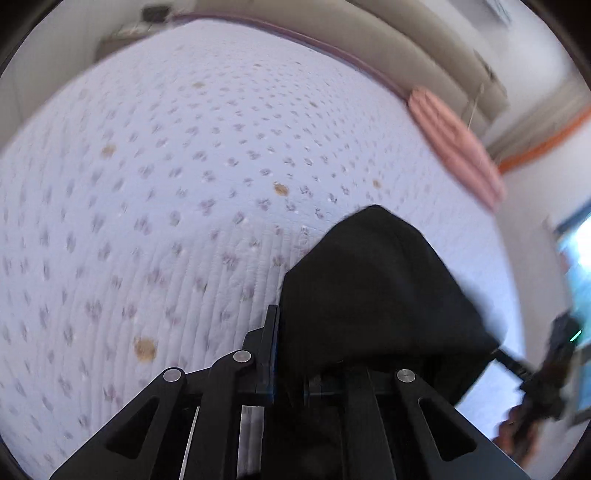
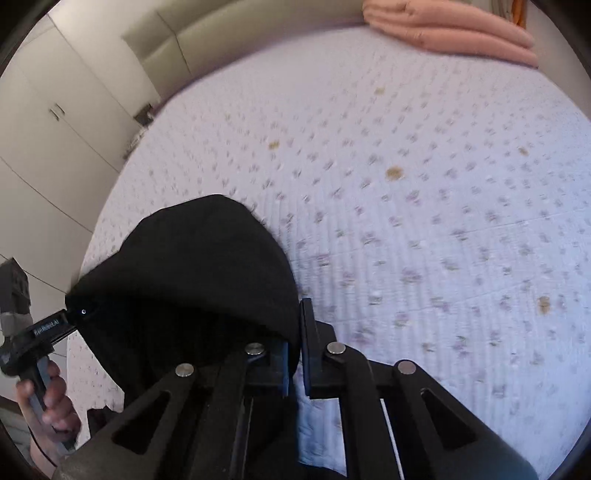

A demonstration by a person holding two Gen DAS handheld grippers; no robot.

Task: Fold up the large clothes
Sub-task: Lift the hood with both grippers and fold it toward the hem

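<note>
A black garment (image 1: 373, 291) hangs stretched between my two grippers, above a white bed. My left gripper (image 1: 286, 332) is shut on one edge of it; the cloth drapes over its right finger and hides it. In the right wrist view my right gripper (image 2: 295, 332) is shut on the other edge of the black garment (image 2: 192, 273), which covers its left finger. The right gripper (image 1: 517, 365) shows at the far right of the left wrist view. The left gripper (image 2: 70, 317) shows at the left of the right wrist view, with the hand that holds it.
The bed (image 1: 166, 166) has a white quilted cover with small purple flowers and brown spots. A folded pink striped blanket (image 2: 450, 33) lies at the bed's far edge. White wardrobe doors (image 2: 55, 110) stand beyond the left side. A window (image 1: 576, 266) is at the right.
</note>
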